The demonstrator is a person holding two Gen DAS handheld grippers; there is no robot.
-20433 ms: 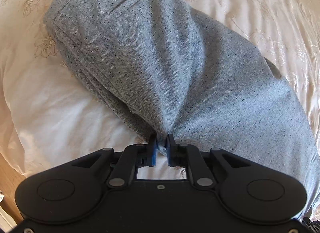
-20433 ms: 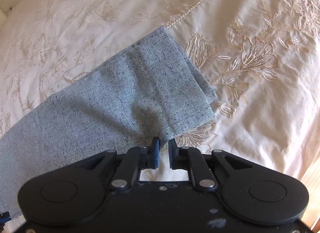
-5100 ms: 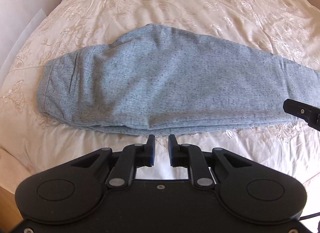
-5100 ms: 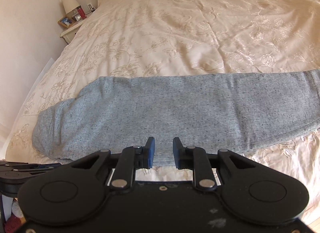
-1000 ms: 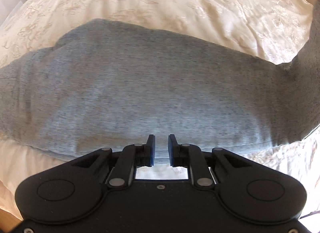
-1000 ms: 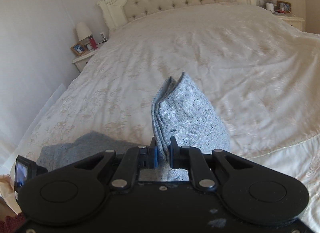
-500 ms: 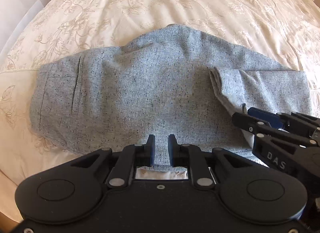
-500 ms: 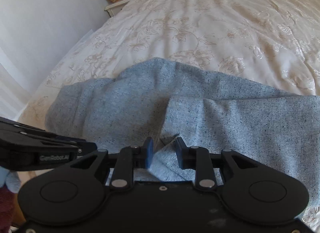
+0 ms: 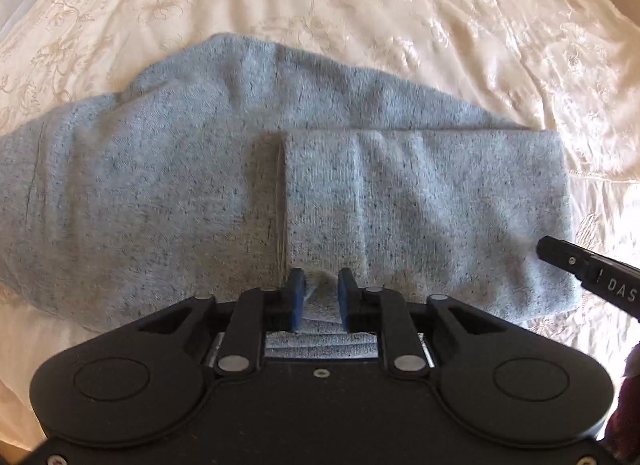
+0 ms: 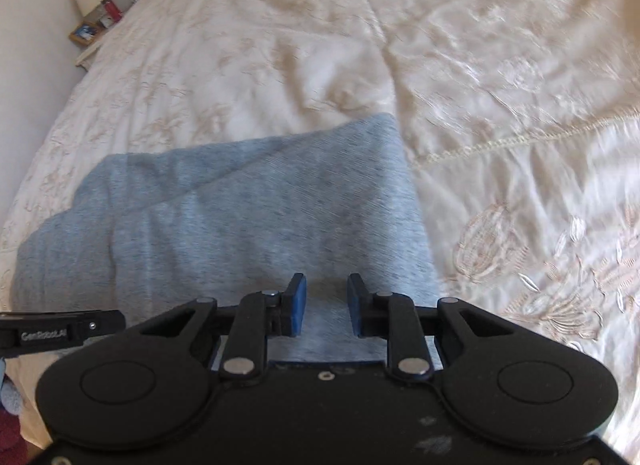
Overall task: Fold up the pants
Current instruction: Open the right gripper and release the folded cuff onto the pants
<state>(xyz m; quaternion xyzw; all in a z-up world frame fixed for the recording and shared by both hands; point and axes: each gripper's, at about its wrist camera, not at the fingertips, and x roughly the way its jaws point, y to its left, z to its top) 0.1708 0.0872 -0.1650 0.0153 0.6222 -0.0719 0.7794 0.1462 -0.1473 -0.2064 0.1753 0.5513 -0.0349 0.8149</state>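
Note:
Grey flecked pants [image 9: 160,185] lie on the bed, with the leg end [image 9: 420,193] folded flat over the upper part; its hem runs up the middle. My left gripper [image 9: 322,293] points down at the near edge by that hem. Its jaws are opening, and a small ridge of cloth sits loosely between them, not pinched. The right gripper [image 10: 327,301] hovers over the near edge of the pants [image 10: 240,225] close to the folded end. Its jaws are closing but stand apart, with cloth only beneath them. One of its fingers [image 9: 576,265] shows at the right of the left wrist view.
The cream embroidered bedspread [image 9: 400,5] surrounds the pants on all sides. A nightstand [image 10: 94,21] with a lamp and picture frames stands by the wall at the far left. A dark red sleeve [image 9: 628,405] shows at the lower right edge.
The leg end the right gripper was laying down now lies flat on the pants. The right gripper has shifted to the fold end. My left jaws have spread wider.

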